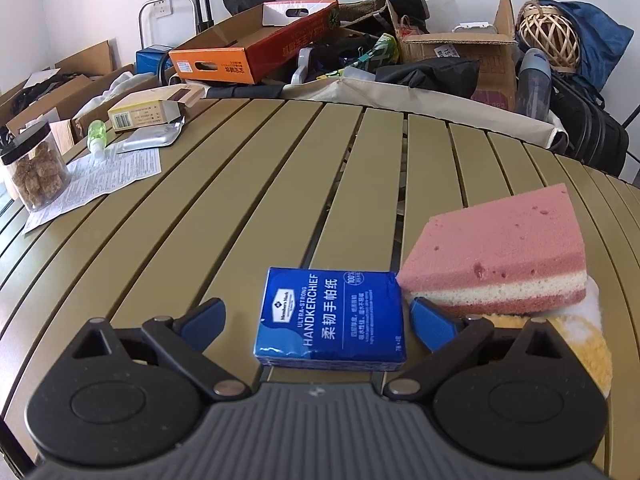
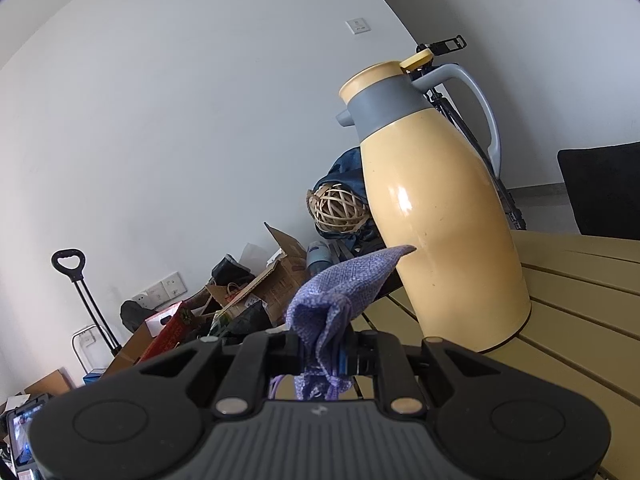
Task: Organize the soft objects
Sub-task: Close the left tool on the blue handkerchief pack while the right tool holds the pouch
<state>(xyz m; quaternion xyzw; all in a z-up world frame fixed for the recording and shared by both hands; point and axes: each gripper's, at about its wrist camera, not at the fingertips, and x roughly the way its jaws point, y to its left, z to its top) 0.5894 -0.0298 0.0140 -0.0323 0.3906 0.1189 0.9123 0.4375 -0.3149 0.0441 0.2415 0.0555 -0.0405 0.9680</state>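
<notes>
1. The left gripper (image 1: 316, 314) is seen spread wide, its blue fingertips (image 1: 202, 314) set on either side of a blue tissue pack (image 1: 330, 318) without touching it.
2. The tissue pack is laid flat on the slatted table (image 1: 224, 184), near its front edge.
3. A pink sponge (image 1: 496, 256) is placed just right of the pack, their corners touching; it is stacked on a yellow-and-white cloth (image 1: 584, 340).
4. At the table's left edge, a jar (image 1: 34, 170), a green bottle (image 1: 97, 132) and a printed sheet (image 1: 104, 178) are seen, well apart from the pack.
5. The right gripper (image 2: 322, 350) is clenched on a purple pouch (image 2: 340, 292), whose bunched end is pinched between the jaws while the rest is raised above the table.
6. A yellow jug (image 2: 436, 216) is stood upright on the table just beyond the pouch.
7. Boxes and bags are piled behind the table against the wall.
</notes>
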